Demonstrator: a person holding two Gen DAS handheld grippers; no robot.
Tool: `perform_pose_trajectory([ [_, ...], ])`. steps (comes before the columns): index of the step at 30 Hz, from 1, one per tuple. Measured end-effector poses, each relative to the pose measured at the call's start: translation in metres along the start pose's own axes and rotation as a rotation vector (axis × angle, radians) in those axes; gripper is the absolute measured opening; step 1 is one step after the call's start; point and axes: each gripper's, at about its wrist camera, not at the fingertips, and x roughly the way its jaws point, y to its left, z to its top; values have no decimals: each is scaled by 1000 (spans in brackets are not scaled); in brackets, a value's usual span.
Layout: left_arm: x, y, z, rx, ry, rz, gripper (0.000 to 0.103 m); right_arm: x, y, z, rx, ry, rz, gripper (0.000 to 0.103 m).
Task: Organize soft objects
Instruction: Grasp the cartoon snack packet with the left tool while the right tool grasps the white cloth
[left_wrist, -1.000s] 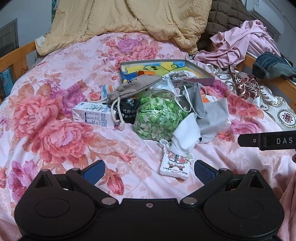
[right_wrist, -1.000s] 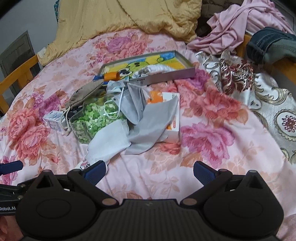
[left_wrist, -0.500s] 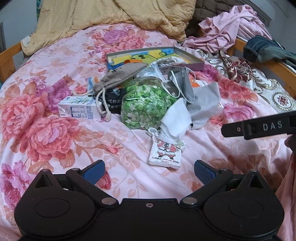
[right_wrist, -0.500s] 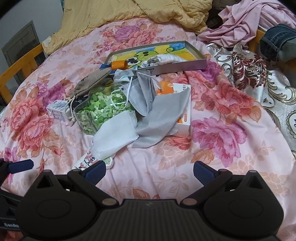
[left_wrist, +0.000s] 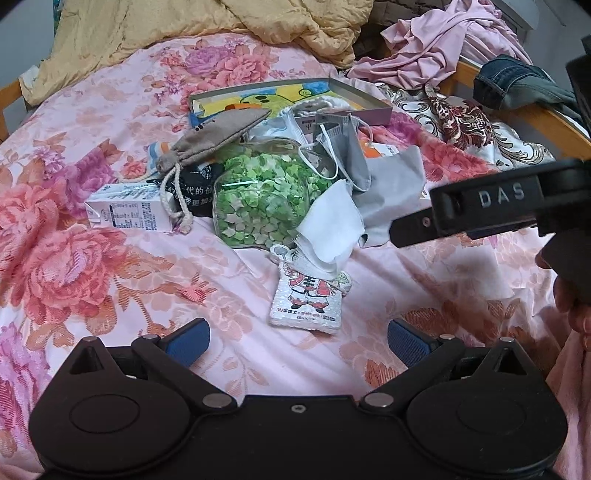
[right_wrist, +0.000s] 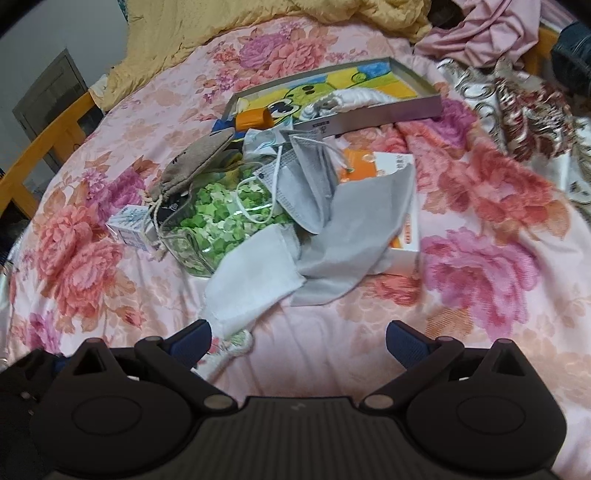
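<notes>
Both tongs (left_wrist: 297, 338) (right_wrist: 297, 338), wide open and empty, have advanced; only the right view shows the orange box (right_wrist: 400, 173).

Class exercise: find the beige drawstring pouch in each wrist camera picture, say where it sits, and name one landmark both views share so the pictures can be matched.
Left wrist: the pouch lies upper centre-left, its cord trailing over the milk carton.
Right wrist: the pouch lies left of centre, above the carton.
Shared landmark: the bag of green stars, just right of the pouch in both.
</notes>
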Motion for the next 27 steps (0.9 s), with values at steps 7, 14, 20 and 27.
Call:
perform_pose_trajectory([
  [7, 20, -4, 8, 9, 15, -15, 102, 27, 2, 23, 83, 57, 88, 102],
  [14, 35, -1, 14, 9, 28, -26, 102, 48, 6, 37, 112, 82, 137, 98],
  [20, 44, 4, 19, -5, 40, -24, 102, 65, 9, 43, 142, 129, 174, 93],
  [27, 51, 1, 22, 33, 47, -58, 98, 78, 14, 42, 140, 180, 188, 85],
])
